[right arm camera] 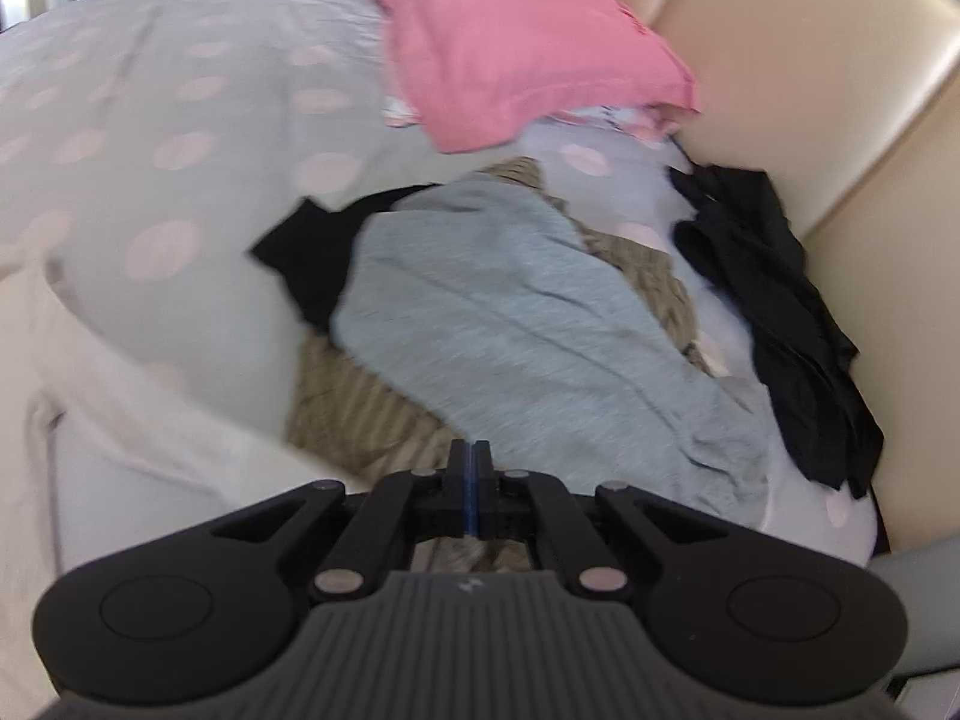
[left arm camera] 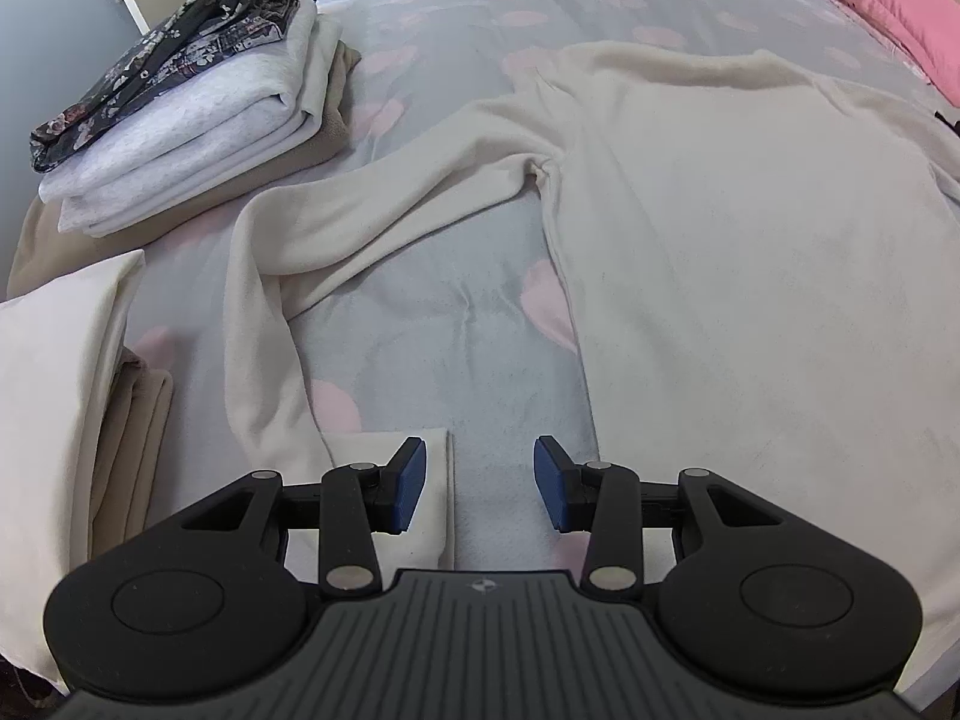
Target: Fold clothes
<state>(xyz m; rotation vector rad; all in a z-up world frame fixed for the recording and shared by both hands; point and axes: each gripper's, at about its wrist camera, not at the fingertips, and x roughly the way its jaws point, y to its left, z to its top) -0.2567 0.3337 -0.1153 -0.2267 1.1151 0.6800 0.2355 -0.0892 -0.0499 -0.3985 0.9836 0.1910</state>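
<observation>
Folded stack far left on the bed. My left gripper hangs wide open, empty, over the bedspread, cuff just beside its left finger. Cream sweater lies flat to the right. My right gripper is pinched closed, empty, over an unfolded pile: tan knit, grey shirt, black garment. Right view blurred.

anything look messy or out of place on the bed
Yes. In the left wrist view the cream top lies spread flat, but its sleeve is bent and rumpled, unlike the neat folded stack. In the blurred right wrist view, grey, striped tan and black garments lie in a loose heap.
</observation>
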